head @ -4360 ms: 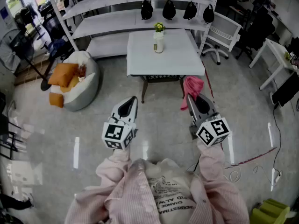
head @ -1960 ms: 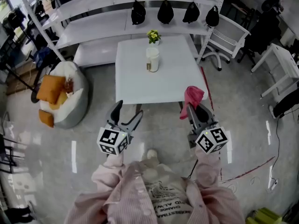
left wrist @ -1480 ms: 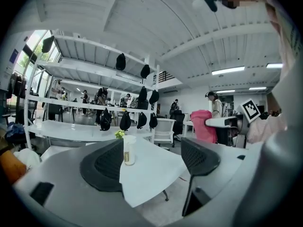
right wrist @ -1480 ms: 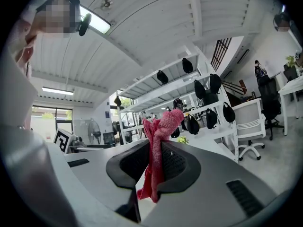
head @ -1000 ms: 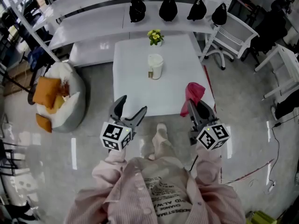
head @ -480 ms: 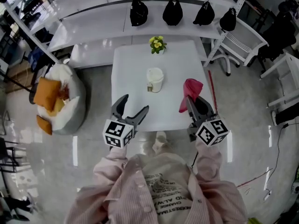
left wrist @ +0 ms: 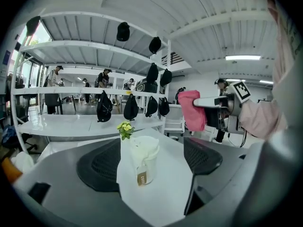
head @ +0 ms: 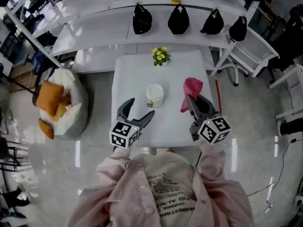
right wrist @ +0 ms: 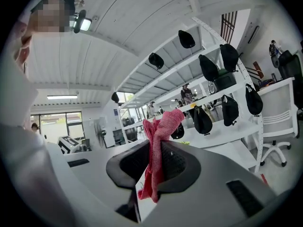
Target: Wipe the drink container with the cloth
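Note:
A white lidded drink cup [head: 155, 95] stands near the middle of the white table [head: 175, 124]. In the left gripper view the cup [left wrist: 143, 160] shows ahead, framed by the jaws but clear of them. My left gripper [head: 139, 109] hovers over the table's near part, just short of the cup. Its jaws are open, have just been opening wider, and hold nothing. My right gripper [head: 195, 104] is shut on a pink cloth [head: 191, 89] to the right of the cup. The cloth [right wrist: 158, 150] hangs between its pads.
A small pot of yellow flowers [head: 161, 56] stands at the table's far edge. Behind it run white shelves with black caps [head: 178, 20]. A white chair [head: 246, 51] stands at the right, and a beanbag with orange cushions [head: 59, 103] lies on the floor at the left.
Both grippers have come forward from the floor side to over the table, closer to the cup. The left jaws stand a little wider. The cloth stays in the right gripper.

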`<action>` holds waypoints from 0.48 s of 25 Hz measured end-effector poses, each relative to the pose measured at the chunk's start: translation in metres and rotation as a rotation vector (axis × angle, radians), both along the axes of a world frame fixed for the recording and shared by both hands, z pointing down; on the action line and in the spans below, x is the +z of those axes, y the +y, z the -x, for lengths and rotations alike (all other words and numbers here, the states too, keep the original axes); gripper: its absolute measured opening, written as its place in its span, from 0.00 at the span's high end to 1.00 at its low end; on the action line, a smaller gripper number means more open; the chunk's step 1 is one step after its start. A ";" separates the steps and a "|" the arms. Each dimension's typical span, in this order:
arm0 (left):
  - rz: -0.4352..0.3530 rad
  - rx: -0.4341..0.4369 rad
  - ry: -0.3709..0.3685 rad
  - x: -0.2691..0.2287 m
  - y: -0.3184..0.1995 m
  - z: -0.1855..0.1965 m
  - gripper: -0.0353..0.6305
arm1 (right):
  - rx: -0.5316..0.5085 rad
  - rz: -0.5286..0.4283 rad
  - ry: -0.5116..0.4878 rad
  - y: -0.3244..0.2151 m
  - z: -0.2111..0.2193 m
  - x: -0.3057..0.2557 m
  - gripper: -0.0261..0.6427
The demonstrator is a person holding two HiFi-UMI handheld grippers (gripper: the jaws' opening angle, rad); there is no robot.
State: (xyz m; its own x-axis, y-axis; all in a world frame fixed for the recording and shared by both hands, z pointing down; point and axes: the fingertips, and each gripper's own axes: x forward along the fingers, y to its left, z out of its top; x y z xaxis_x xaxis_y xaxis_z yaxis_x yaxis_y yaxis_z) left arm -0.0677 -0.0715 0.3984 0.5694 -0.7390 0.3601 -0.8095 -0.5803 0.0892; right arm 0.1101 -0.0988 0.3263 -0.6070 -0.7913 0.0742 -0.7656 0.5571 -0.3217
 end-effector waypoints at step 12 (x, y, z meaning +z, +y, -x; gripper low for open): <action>0.096 0.049 -0.063 0.042 -0.055 -0.016 0.35 | -0.047 0.039 -0.008 -0.041 0.000 0.016 0.89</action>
State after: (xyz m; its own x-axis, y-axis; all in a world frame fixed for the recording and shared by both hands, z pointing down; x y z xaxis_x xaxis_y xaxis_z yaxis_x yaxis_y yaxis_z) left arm -0.0520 -0.1269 0.4407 0.5778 -0.6717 0.4636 -0.7864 -0.6102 0.0960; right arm 0.1104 -0.1396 0.3427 -0.6444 -0.7583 0.0991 -0.7360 0.5798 -0.3496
